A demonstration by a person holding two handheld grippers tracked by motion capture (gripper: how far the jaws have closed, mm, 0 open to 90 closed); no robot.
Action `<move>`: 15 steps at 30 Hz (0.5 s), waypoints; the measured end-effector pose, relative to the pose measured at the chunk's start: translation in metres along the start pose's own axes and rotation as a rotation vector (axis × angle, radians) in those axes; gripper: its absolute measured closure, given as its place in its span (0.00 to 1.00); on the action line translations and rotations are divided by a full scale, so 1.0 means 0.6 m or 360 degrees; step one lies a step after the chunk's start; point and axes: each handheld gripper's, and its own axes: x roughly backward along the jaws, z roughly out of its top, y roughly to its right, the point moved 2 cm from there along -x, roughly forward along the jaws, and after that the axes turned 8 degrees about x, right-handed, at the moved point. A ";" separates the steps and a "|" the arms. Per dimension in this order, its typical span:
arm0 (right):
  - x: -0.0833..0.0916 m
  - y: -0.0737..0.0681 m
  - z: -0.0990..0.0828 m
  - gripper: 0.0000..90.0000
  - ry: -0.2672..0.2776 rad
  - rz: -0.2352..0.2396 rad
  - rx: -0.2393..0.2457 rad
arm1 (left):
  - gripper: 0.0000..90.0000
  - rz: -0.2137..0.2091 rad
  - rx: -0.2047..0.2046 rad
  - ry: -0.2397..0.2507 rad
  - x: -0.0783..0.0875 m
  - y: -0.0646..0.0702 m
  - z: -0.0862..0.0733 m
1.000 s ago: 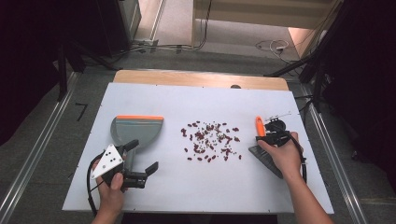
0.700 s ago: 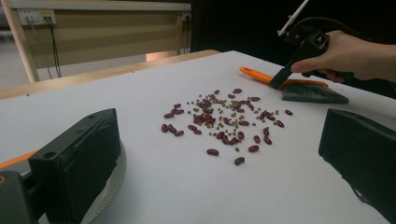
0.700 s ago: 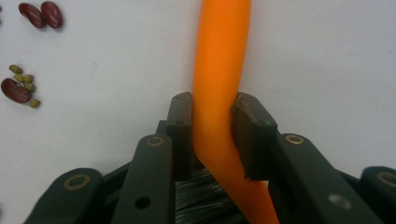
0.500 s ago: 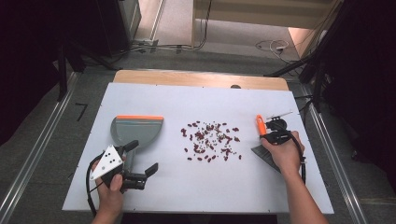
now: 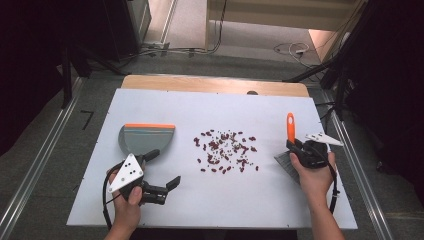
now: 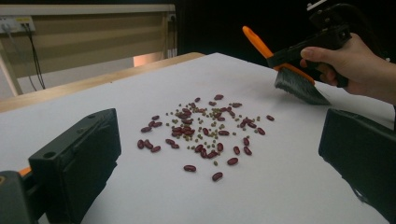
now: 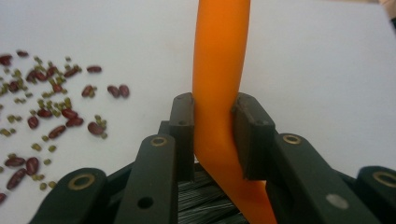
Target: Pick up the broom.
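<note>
Right gripper (image 7: 212, 123) clamped on brush (image 5: 289, 150) by its orange handle, bristles low, just right of the scattered beans (image 5: 225, 150) on the table (image 5: 225, 205). Left gripper (image 5: 162, 172) jaws wide apart, holding nothing, left of the beans; dustpan (image 5: 146, 138) just beyond it.

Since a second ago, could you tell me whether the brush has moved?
Yes. The brush, clamped in the right gripper, has shifted slightly away from the beans, towards the table's right edge.

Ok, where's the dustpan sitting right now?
In the high view, the dustpan lies on the table's left side, left of the scattered beans and just beyond the left gripper.
</note>
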 end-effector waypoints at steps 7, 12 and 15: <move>0.038 0.010 -0.008 0.77 0.0291 0.0073 -0.0139 | 0.00 -0.0064 -0.0019 -0.0017 -0.009 0.015 -0.002; 0.056 0.006 0.000 0.77 0.0383 0.0120 -0.0155 | 0.00 -0.0100 -0.0032 -0.0021 -0.010 0.025 -0.001; 0.064 -0.005 0.004 0.77 0.0435 0.0151 -0.0151 | 0.00 -0.0125 -0.0037 -0.0029 -0.010 0.031 -0.003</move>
